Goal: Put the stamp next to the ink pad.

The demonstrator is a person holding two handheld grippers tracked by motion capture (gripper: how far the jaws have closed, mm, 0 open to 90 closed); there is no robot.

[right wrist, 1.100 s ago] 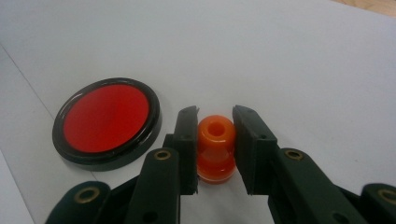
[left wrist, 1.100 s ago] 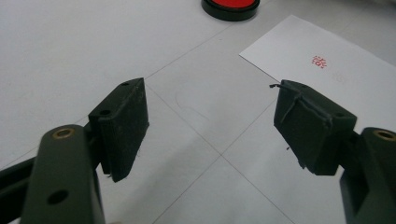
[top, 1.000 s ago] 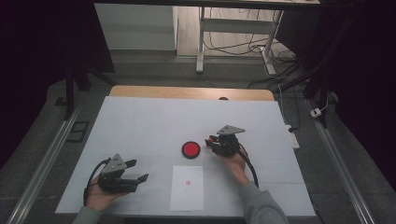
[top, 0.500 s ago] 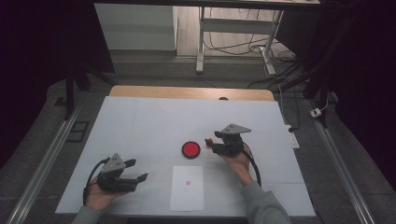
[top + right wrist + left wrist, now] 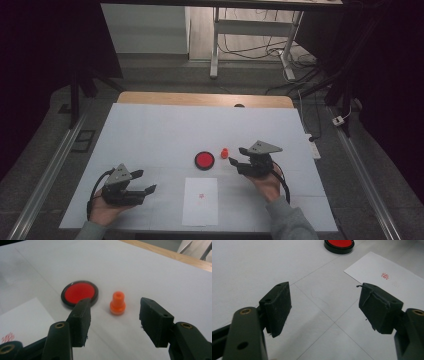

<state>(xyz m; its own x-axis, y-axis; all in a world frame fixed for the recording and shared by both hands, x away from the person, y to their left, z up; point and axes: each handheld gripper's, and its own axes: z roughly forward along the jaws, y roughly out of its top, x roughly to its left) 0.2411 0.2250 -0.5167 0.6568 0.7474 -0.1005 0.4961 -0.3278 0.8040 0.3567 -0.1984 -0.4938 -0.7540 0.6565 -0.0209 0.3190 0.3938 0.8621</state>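
A small orange stamp (image 5: 225, 151) (image 5: 117, 303) stands upright on the white table, just right of a round red ink pad (image 5: 204, 160) (image 5: 79, 293) (image 5: 339, 243). My right gripper (image 5: 236, 156) (image 5: 113, 322) sits right of the stamp. Its jaws have just been opening and are now open, with nothing between them and the stamp a little ahead of the tips. A white sheet of paper (image 5: 201, 200) (image 5: 392, 280) with a red stamped mark (image 5: 385, 276) lies in front of the pad. My left gripper (image 5: 145, 181) (image 5: 324, 307) rests open at the front left, empty.
The white table top (image 5: 150, 135) ends in a wooden strip (image 5: 200, 99) along its far edge. Metal rails (image 5: 45, 180) run along both sides of the table. Dark floor and cables lie beyond it.
My right gripper has let go of the orange stamp and drawn back to the right and up, leaving the stamp standing beside the ink pad. The left gripper has stayed still.
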